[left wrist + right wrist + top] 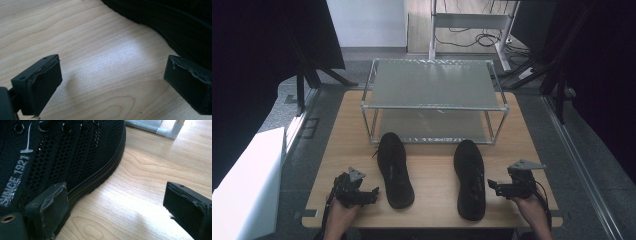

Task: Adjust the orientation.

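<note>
Left gripper (373,193) low at the table's (432,165) near edge, jaws spread wide, nothing between them, just bare wood. Left shoe (394,169) just beside it on its inner side; in the left gripper view its black sole (175,22) runs past the far jaw, close but contact unclear. Right gripper (492,186) jaws also spread, empty. Right shoe (470,178) just beside its tips; in the right gripper view the shoe's knit side (62,152), marked "SINCE 1927", sits right behind one jaw. Rack (434,100) beyond both shoes, well apart from both grippers
</note>
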Available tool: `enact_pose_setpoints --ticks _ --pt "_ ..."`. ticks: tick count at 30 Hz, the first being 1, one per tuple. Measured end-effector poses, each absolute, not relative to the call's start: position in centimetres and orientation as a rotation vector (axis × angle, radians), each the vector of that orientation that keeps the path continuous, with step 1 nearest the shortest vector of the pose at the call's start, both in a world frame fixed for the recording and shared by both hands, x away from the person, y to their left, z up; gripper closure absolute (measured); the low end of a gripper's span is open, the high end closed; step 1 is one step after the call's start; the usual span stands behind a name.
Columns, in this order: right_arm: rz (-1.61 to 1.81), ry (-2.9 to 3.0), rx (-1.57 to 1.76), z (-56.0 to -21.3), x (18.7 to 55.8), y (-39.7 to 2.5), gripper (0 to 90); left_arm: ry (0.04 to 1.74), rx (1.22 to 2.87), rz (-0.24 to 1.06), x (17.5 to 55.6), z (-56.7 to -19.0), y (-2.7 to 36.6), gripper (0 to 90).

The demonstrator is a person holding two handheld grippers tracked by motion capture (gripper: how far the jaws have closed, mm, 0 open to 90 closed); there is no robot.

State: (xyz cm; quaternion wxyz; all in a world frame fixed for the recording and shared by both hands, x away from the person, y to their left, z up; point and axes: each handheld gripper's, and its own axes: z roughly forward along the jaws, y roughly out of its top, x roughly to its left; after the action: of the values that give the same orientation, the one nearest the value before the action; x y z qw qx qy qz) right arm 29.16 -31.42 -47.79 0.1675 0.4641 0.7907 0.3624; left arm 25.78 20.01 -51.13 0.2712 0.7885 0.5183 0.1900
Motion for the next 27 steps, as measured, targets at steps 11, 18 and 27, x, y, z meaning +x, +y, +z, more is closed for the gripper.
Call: enact_pose_setpoints --ticks 11,18,27 --pt "1.077 2.26 1.346 -48.2 28.0 -31.8 9.7 1.392 2.128 0.517 25.1 -50.7 19.6 6.1" --pt "1.095 2.262 1.289 -48.2 27.0 -31.4 13.2 1.377 2.111 0.527 24.3 -50.1 19.7 6.3" --pt "1.123 2.259 1.288 -47.9 25.5 -31.4 12.9 1.333 2.109 0.534 22.8 -49.6 18.7 6.2"
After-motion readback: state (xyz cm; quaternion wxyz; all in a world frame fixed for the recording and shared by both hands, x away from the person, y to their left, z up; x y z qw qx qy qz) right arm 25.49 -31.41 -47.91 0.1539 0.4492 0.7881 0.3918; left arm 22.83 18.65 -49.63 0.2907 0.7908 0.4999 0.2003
